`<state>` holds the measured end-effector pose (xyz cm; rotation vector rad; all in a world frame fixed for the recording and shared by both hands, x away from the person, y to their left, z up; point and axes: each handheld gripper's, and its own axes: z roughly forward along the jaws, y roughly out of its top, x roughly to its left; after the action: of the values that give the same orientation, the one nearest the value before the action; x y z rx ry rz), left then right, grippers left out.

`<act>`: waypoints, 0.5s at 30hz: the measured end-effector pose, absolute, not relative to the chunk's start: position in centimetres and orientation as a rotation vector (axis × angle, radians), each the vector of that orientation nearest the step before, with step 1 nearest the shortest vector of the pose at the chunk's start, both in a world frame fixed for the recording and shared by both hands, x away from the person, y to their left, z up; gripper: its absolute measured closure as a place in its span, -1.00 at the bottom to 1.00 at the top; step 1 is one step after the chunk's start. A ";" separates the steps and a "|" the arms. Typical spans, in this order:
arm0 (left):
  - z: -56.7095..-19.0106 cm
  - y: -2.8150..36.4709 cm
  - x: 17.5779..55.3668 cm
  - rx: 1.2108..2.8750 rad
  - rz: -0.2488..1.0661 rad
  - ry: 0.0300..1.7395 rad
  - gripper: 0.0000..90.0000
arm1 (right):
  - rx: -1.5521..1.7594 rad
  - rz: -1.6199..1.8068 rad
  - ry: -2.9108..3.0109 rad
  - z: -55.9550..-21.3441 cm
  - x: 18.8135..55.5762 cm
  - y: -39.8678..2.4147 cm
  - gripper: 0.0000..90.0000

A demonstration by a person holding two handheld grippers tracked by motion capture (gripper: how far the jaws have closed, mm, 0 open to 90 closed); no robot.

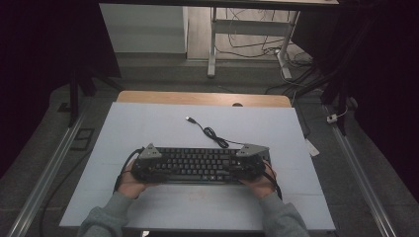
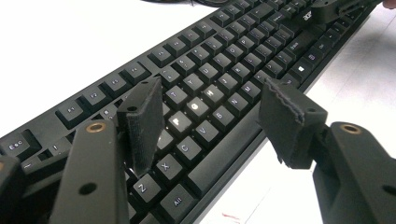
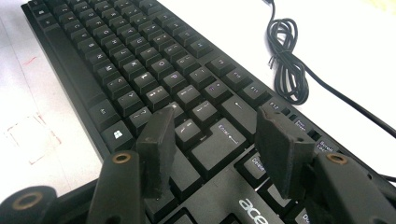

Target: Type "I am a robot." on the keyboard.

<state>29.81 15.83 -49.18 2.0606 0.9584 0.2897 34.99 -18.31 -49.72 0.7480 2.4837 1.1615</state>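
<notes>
A black Acer keyboard (image 1: 197, 165) lies across the white table top, near the front. Its black cable (image 1: 213, 134) coils behind it and ends in a USB plug (image 1: 189, 119). My left gripper (image 1: 152, 167) rests over the keyboard's left end. In the left gripper view that gripper (image 2: 212, 119) stands open above the letter keys (image 2: 205, 93), and its pads (image 2: 142, 119) press on nothing. My right gripper (image 1: 245, 167) sits over the keyboard's right end. In the right gripper view this gripper (image 3: 217, 144) is open above the Enter key (image 3: 219, 142), holding nothing.
A white sheet (image 1: 148, 123) covers the table, and a wooden edge (image 1: 197, 98) shows at the back. Faint red marks (image 3: 32, 135) lie on the sheet in front of the keyboard. Metal rails (image 1: 49, 168) run along the floor on both sides. Desk legs and loose cables (image 1: 257, 44) stand beyond the table.
</notes>
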 end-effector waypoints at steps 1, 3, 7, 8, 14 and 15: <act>-49.2 15.8 29.8 2.056 0.288 0.962 -0.13 | 0.748 1.159 2.484 -49.7 35.0 -18.3 0.07; -49.2 15.8 30.0 2.056 0.286 0.974 -0.17 | 0.750 1.161 2.483 -49.7 35.0 -18.3 0.07; -49.0 15.7 30.3 2.049 0.291 0.998 -0.24 | 0.750 1.161 2.484 -49.7 35.0 -18.3 0.07; -49.0 15.7 30.4 2.048 0.294 0.998 -0.25 | 0.750 1.161 2.484 -49.7 35.0 -18.3 0.07; -48.8 15.8 30.7 2.048 0.318 1.000 -0.24 | 0.750 1.159 2.484 -49.7 35.0 -18.3 0.07; -48.8 15.8 30.8 2.044 0.322 1.002 -0.24 | 0.750 1.162 2.483 -49.7 35.0 -18.3 0.07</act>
<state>30.81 15.84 -48.77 2.0445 1.0017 0.3217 34.98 -18.29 -49.72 0.7500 2.4833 1.1615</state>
